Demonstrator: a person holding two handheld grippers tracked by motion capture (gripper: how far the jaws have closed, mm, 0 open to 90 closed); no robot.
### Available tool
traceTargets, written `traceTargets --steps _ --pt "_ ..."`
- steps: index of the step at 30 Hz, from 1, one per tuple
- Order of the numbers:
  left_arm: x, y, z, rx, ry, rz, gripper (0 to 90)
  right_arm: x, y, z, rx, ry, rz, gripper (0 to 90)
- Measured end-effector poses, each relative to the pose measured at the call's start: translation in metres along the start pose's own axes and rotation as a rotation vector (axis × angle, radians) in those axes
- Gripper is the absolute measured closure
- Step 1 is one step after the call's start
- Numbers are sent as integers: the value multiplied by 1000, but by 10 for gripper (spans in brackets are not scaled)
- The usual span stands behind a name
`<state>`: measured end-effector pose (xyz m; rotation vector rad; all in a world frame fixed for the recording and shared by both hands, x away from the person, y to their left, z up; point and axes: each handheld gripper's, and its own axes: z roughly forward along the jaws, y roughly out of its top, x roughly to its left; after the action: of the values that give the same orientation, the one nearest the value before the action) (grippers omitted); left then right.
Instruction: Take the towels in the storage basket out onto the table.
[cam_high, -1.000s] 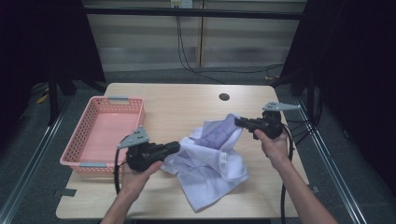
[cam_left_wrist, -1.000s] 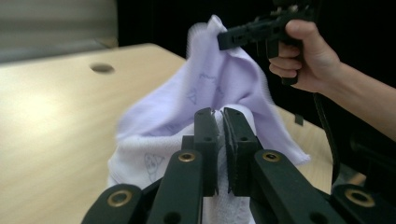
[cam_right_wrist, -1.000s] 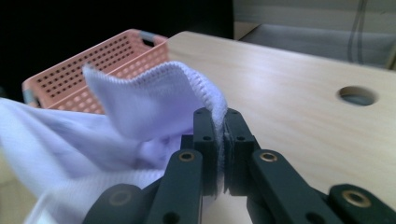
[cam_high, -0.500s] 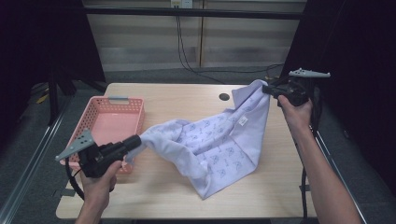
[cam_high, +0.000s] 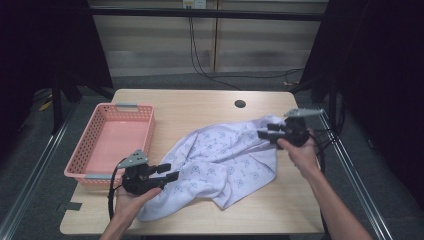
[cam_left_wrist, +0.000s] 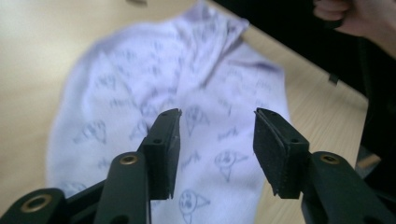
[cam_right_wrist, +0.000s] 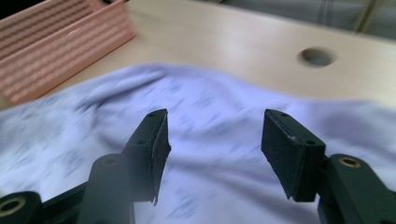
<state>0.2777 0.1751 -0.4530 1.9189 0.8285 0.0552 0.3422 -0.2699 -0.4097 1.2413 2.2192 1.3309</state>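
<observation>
My left gripper (cam_high: 169, 172) and right gripper (cam_high: 264, 131) have just been opening, nothing between the jaws; the lavender cloth (cam_high: 225, 160) lies spread between them to flatten on the table (cam_high: 200, 107).

A pale lilac cloth (cam_high: 225, 160) printed all over with small blue-grey figures lies on the light tan wooden tabletop (cam_high: 190, 107), which has a dark round hole (cam_high: 240, 104) near its far edge. The slatted plastic basket (cam_high: 90, 145) at the tabletop's left edge is salmon pink with grey handles. Both grippers, left (cam_high: 170, 172) and right (cam_high: 262, 131), are matt black with brass-coloured rivets and a grey three-cornered plate on top. Their cables are black.
</observation>
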Motion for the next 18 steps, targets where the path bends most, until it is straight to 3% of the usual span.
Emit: traceTargets --steps 2,3,5,6,8,11,13,14,16,18 --pt "3 -5 9 57 2 13 544 20 -19 9 53 63 -14 416" --pt "5 -7 13 70 15 8 549 29 -28 14 74 83 -23 415" --pt "6 -11 17 91 -11 2 612 45 -44 23 100 152 -20 418" --pt "5 -13 20 109 0 12 640 51 -50 29 119 177 -38 422" --pt "6 -18 26 147 2 29 717 62 -60 40 179 193 -80 411" --pt "9 -24 35 214 26 37 740 66 -72 52 245 164 -106 388" --pt "11 -27 39 232 14 11 684 64 -80 55 264 128 -124 382" --pt "9 -27 41 238 13 21 650 63 -84 57 277 118 -126 395" --pt "6 -26 42 237 11 23 602 61 -87 55 253 108 -152 451" --pt "3 -24 42 219 6 25 562 62 -88 55 245 61 -216 607"
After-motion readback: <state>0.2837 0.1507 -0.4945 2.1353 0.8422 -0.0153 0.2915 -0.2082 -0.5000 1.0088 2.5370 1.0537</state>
